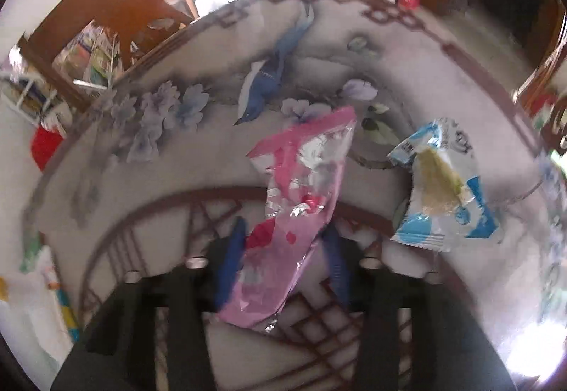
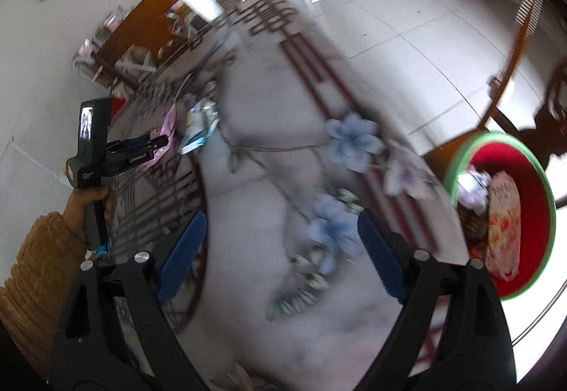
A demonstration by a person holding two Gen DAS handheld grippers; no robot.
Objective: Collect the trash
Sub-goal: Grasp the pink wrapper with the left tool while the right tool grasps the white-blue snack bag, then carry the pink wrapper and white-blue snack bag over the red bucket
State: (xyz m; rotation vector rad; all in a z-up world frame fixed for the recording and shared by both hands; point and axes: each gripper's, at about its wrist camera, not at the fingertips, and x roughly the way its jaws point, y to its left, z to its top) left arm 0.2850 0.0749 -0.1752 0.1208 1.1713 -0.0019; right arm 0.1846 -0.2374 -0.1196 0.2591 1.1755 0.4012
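Note:
A pink foil wrapper [image 1: 301,185] lies across the flower-printed round table [image 1: 407,72], and my left gripper [image 1: 285,229] is shut on its lower half, one blue finger on each side. A blue-and-white wrapper [image 1: 443,189] lies just to its right, untouched. The right wrist view shows the left gripper [image 2: 156,146] from the side, pinching the pink wrapper [image 2: 169,128] beside the blue-and-white wrapper [image 2: 200,128]. My right gripper [image 2: 281,219] stands open over the table's blue flowers with nothing between its fingers.
A red basin with a green rim [image 2: 457,157] sits right of the table, holding a floral packet [image 2: 503,224] and crumpled white trash [image 2: 471,189]. A wooden chair [image 2: 553,100] stands behind it. A hand in a mustard sleeve [image 2: 35,249] holds the left gripper. A wooden chair [image 1: 117,8] stands beyond the table.

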